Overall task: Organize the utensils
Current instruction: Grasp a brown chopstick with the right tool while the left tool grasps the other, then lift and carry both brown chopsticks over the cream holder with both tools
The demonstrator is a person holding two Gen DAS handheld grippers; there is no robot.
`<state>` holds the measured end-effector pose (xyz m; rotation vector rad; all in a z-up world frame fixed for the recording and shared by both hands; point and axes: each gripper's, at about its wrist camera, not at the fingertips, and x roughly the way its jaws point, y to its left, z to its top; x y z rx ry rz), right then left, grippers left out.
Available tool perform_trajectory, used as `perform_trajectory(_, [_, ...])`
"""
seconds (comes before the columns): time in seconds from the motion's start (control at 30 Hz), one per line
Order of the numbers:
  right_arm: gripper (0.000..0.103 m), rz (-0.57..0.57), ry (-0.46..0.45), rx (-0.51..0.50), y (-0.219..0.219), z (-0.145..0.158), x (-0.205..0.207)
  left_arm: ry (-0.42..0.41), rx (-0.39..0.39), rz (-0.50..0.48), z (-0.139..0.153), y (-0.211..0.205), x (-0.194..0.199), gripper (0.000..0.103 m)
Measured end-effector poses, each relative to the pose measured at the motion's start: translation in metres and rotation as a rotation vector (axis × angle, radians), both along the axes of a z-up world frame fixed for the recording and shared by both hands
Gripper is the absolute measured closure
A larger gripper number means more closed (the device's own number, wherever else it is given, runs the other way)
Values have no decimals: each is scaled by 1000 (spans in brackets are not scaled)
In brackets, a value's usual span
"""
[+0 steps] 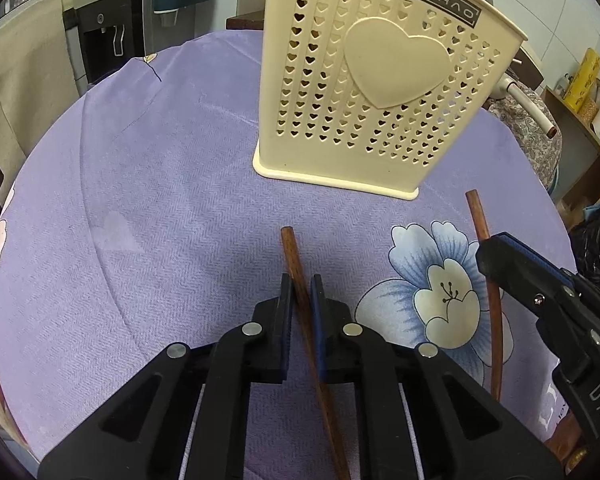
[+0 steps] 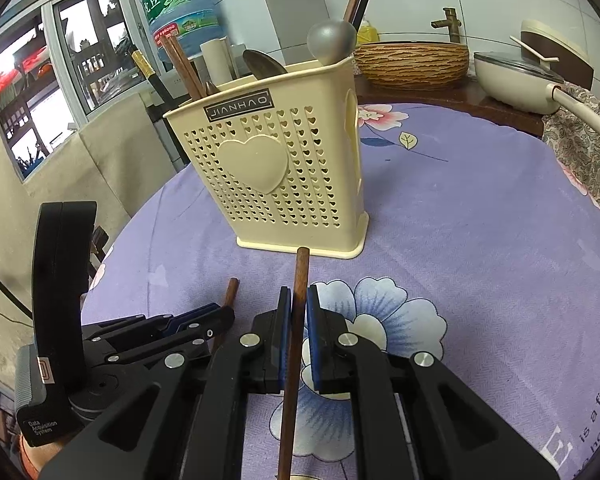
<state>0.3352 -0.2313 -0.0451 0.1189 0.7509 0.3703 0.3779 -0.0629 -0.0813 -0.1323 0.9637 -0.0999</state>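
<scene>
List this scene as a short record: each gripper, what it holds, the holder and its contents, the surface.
left gripper: shut on left chopstick, a brown wooden stick lying between its fingers
right gripper: shut on right chopstick, tip pointing toward the holder
utensil holder: cream plastic, heart-shaped holes, upright on the cloth, beyond both grippers
holder contents: chopsticks and a grey ladle stand inside
tablecloth: purple with a flower print
task state: both held chopsticks not yet in the holder

a round desk [image 2: 480, 220] under a lilac cloth [image 1: 160, 200] printed with blue flowers carries a cream perforated utensil holder [image 2: 284, 176], standing upright toward the far side.
</scene>
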Motion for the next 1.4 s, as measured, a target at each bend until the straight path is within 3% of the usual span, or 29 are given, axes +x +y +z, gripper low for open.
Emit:
perform_trajectory(0.4, [95, -8, -12, 2, 0, 2, -5, 2, -38, -2, 0, -4, -6, 95])
perform_trajectory(0.57, [95, -8, -30, 20, -3, 9, -10, -38, -63, -3, 11, 1, -14, 95])
perform_trajectory(0.77, [95, 15, -86, 63, -6, 36, -24, -145, -117, -24, 56, 11, -38, 96])
perform_trajectory(1.13, [96, 55, -211, 101, -22, 101, -55, -387, -133, -26, 152, 43, -96, 96])
perform_trajectory(1.4, [96, 65, -239, 70, -20, 114, -63, -439, -93, -34, 175, 44, -106, 96])
